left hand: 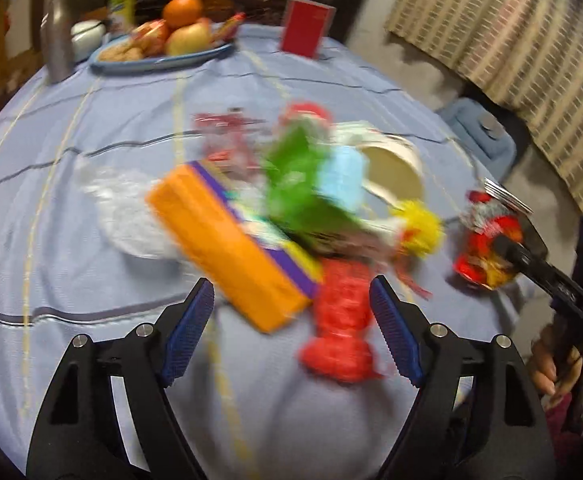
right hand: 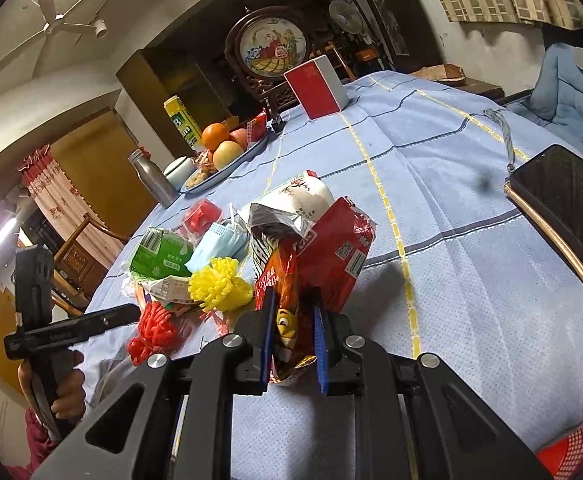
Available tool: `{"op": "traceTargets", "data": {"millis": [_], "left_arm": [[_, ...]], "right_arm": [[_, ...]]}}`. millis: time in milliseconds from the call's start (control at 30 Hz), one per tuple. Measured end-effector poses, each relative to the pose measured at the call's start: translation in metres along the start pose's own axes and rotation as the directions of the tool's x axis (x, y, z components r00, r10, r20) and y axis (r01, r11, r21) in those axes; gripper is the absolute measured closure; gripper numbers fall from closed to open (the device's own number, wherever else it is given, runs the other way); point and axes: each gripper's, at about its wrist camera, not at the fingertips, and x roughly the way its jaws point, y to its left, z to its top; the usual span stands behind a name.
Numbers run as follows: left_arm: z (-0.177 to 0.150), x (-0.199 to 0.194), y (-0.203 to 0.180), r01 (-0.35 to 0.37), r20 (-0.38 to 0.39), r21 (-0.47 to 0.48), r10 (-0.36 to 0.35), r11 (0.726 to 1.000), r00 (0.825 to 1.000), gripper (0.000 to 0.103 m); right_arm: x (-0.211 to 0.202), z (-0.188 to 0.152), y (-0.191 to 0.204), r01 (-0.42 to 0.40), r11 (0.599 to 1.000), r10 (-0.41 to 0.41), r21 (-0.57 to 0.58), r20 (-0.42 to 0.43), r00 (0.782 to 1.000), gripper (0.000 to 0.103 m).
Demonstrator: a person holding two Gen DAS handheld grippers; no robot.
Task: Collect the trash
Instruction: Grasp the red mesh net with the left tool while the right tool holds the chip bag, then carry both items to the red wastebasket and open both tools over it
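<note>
right gripper (right hand: 293, 344) pinches red snack bag (right hand: 323, 256) upright as our bin; left gripper (left hand: 291, 332) half open, empty, over red net (left hand: 341, 320) on bench (left hand: 91, 128).

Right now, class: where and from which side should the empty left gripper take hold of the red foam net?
Grip the red foam net across its narrow middle, coming straight down from above. It lies flat and long on the tablecloth, flared at both ends, so the left gripper should straddle the waist.
</note>
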Motion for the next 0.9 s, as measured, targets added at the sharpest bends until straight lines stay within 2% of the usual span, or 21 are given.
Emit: {"op": "traceTargets", "data": {"millis": [100,167,200,267,367,433,467,500,533,600,733,900], "left_arm": [[-0.009,-0.005,-0.022,0.048,0.016,0.06,-0.049,0.997,0.999,0.025],[-0.017,0.001,-0.04,0.067,-0.009,0.126,-0.067,0.99,0.998,0.025],[-0.021,0.006,-0.047,0.051,-0.019,0.16,-0.049,0.986,0.999,0.025],[-0.026,0.024,-0.058,-0.043,-0.027,0.217,0.05,0.975,0.998,0.026],[-0.025,0.037,-0.052,-0.075,-0.04,0.164,0.082,0.984,0.996,0.03],[-0.022,0.037,-0.046,-0.074,-0.024,0.127,0.078,0.989,0.997,0.046],[-0.02,0.035,-0.045,-0.063,-0.016,0.113,0.065,0.992,0.998,0.049],[-0.02,0.033,-0.044,-0.043,-0.014,0.103,0.045,0.994,0.999,0.057],[-0.02,0.031,-0.045,-0.006,-0.015,0.095,0.007,0.995,1.0,0.06],[-0.022,0.028,-0.049,0.017,-0.016,0.101,-0.016,0.995,1.0,0.062],[-0.032,0.028,-0.066,0.006,0.0,0.128,-0.006,0.992,1.0,0.062],[-0.033,0.021,-0.086,0.052,0.023,0.146,-0.056,0.988,0.998,0.062]], "right_arm": [[-0.003,-0.001,-0.002,-0.006,1.0,0.006,0.004,0.003,1.0,0.084],[-0.004,-0.002,-0.004,-0.011,1.0,0.011,0.008,0.004,1.0,0.084],[-0.005,-0.003,-0.005,-0.014,1.0,0.014,0.009,0.007,1.0,0.084],[-0.007,-0.003,-0.005,-0.015,1.0,0.015,0.009,0.012,1.0,0.084],[-0.012,-0.005,-0.008,-0.015,1.0,0.015,0.011,0.022,1.0,0.086],[-0.015,-0.005,-0.009,-0.014,1.0,0.014,0.01,0.03,0.999,0.086],[-0.017,-0.005,-0.01,-0.013,1.0,0.013,0.009,0.035,0.999,0.087],[-0.018,-0.005,-0.01,-0.014,1.0,0.014,0.009,0.038,0.999,0.087],[-0.02,-0.005,-0.011,-0.018,1.0,0.017,0.009,0.042,0.999,0.087],[-0.024,-0.006,-0.01,-0.021,1.0,0.021,0.008,0.051,0.998,0.087],[-0.042,-0.007,-0.01,-0.031,1.0,0.031,-0.001,0.081,0.996,0.087],[-0.075,-0.007,-0.013,-0.03,1.0,0.03,-0.001,0.131,0.991,0.087]]}}
